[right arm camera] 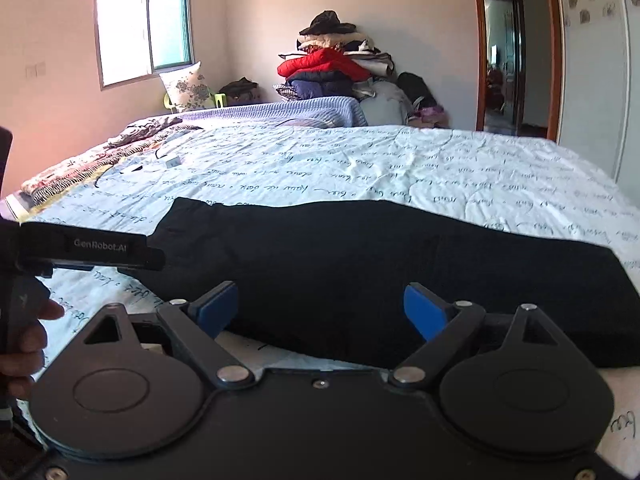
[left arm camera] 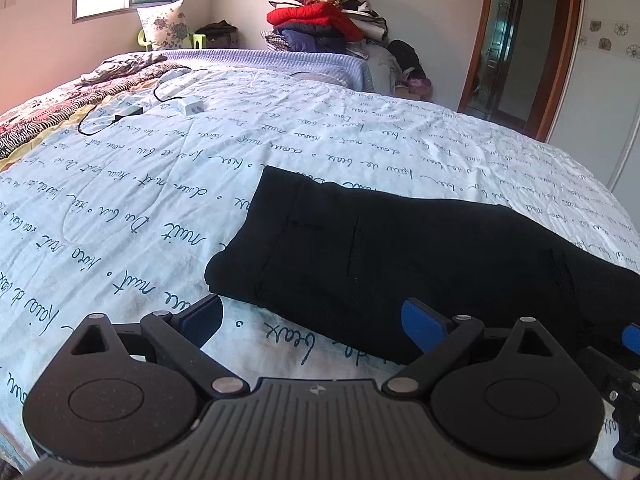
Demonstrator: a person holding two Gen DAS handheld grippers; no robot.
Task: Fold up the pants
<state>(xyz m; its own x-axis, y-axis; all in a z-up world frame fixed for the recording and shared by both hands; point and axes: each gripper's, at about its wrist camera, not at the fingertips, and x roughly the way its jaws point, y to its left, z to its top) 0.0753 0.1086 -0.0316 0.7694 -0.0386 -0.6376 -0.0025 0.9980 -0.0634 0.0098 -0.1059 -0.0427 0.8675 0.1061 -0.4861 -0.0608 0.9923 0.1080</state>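
Observation:
Black pants lie flat on the bed, folded lengthwise into one long strip, waist end to the left; they also show in the right wrist view. My left gripper is open and empty, just in front of the pants' near edge at the waist end. My right gripper is open and empty, its blue pads over the near edge around the middle of the strip. The left gripper's body shows at the left of the right wrist view, the right gripper's pad at the right edge of the left one.
The bed has a white quilt with script print. Chargers and cables lie far left on it, beside a patterned blanket. A pile of clothes stands against the far wall. A doorway is at the right.

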